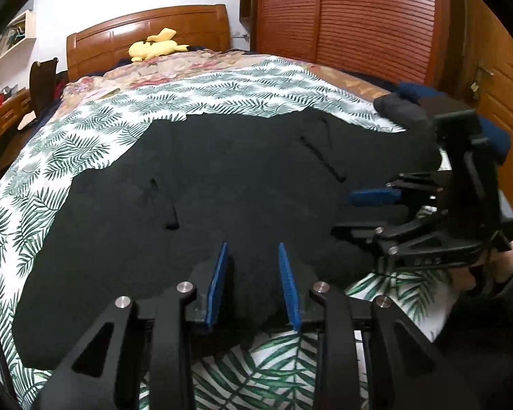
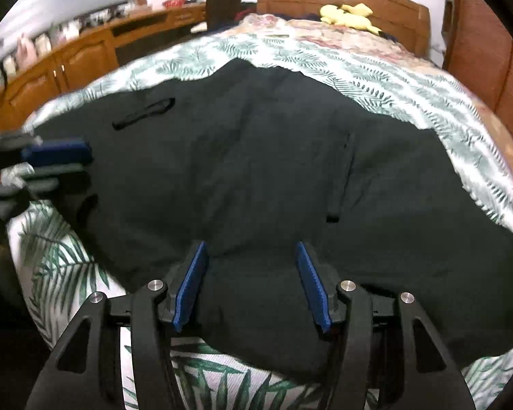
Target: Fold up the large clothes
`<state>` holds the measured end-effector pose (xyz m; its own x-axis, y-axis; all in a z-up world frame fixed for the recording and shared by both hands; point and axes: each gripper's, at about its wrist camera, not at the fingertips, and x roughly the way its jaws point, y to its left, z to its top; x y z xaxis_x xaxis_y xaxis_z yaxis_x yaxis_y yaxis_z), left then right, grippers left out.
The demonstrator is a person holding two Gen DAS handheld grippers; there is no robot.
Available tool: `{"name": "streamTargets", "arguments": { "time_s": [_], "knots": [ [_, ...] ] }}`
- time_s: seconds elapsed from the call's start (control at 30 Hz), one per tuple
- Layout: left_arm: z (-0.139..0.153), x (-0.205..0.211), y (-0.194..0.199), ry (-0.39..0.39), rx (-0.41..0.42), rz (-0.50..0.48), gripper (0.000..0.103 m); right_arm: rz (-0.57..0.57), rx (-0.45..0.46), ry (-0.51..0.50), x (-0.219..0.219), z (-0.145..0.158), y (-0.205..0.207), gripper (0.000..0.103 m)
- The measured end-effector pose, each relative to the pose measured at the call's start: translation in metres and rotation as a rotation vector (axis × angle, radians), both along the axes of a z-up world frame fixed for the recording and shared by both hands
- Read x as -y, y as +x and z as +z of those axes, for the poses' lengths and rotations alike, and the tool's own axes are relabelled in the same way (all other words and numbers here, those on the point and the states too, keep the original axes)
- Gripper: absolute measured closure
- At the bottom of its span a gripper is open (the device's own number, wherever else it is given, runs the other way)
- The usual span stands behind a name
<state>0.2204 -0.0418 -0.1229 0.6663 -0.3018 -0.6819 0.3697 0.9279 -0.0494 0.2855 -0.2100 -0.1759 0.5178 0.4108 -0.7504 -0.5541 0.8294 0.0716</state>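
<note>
A large black garment (image 1: 222, 171) (image 2: 256, 153) lies spread across the bed's leaf-print sheet (image 1: 85, 130) (image 2: 393, 78), two slit pockets showing. My left gripper (image 1: 253, 244) sits at its near edge, and bunched black cloth fills the narrow gap between the blue pads (image 1: 219, 283). Further right along the same edge, my right gripper (image 2: 250, 243) (image 1: 343, 214) holds a thicker mound of the cloth between wider-set pads (image 2: 313, 287). In the right wrist view the left gripper (image 2: 85, 164) is a blur at the left border.
A yellow plush toy (image 1: 155, 48) (image 2: 349, 13) rests by the wooden headboard (image 1: 154, 30). Grey and dark blue bundles (image 1: 403, 109) lie at the bed's right edge. A slatted wardrobe (image 1: 342, 17) stands right of the bed, low wooden cabinets (image 2: 68, 61) left.
</note>
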Motion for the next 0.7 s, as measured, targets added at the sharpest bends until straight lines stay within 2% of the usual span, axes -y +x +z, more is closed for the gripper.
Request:
{"name": "streamTargets", "arguments": {
  "time_s": [0.07, 0.17, 0.33, 0.5, 0.7],
  "knots": [
    [-0.002, 0.001, 0.001, -0.001, -0.002, 0.012, 0.074, 0.001, 0.015, -0.005, 0.0, 0.0, -0.002, 0.048],
    [-0.005, 0.002, 0.001, 0.0, -0.002, 0.02, 0.074, 0.007, 0.07, -0.109, -0.013, 0.008, -0.011, 0.048],
    [-0.013, 0.001, 0.001, -0.009, -0.002, 0.024, 0.074, -0.011, 0.075, -0.077, -0.002, 0.009, -0.013, 0.046],
    [-0.017, -0.004, 0.001, -0.03, -0.009, 0.021, 0.073, -0.075, 0.118, -0.071, 0.021, 0.027, -0.021, 0.046],
    [-0.018, -0.003, 0.0, -0.013, 0.002, 0.017, 0.072, -0.165, 0.168, -0.095, 0.057, 0.046, -0.034, 0.045]
  ]
}}
